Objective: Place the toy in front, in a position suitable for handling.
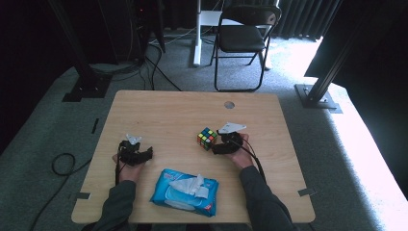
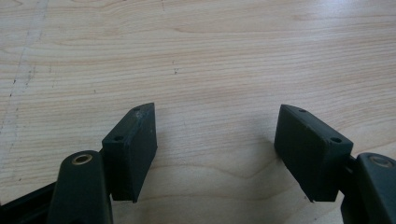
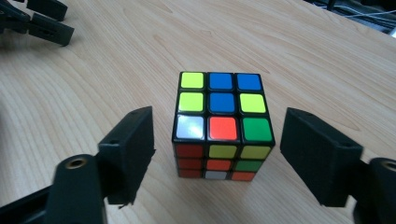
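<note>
While the right tongs stand spread astride it, the cube, rigid, light, slick-faced, invites flat opposite-side pinching; left tongs, at nine o'clock, spread empty.

Left gripper low over table, jaws spread wide, nothing between pads. Right gripper angled leftward, jaws apart, gap either side between pads and what stands between them. Both forearms in dark sleeves, wrists low.

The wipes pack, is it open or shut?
Open: a white wipe sticks up out of the blue wipes pack.
</note>
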A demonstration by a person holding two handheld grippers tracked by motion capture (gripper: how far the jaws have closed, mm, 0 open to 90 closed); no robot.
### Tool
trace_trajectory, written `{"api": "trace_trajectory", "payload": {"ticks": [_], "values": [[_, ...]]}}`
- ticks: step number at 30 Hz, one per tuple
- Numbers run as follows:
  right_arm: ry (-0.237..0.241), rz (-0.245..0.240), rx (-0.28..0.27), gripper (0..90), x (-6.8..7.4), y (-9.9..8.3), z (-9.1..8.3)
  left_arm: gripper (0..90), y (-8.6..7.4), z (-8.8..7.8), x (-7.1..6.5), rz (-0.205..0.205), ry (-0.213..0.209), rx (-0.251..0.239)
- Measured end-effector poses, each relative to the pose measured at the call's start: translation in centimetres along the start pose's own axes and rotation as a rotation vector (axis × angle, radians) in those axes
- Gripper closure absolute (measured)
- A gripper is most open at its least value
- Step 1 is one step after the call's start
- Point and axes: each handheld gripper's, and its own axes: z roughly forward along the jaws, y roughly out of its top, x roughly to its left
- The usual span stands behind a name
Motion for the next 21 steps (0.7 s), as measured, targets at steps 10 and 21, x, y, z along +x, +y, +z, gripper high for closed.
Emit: {"api": "trace_trajectory", "payload": {"ticks": [10, 21], "values": [[-0.008, -0.012, -0.007, 27.5, -0.1, -1.0, -1.3, 38.2, 0.3, -0.7, -0.2, 0.015, -0.015, 0.003], [-0.03, 0.028, 0.029, 30.2, -0.8, -3.2, -1.7, 40.2, 0.7, -2.3, -0.3, -0.029, -0.133, -0.017]]}}
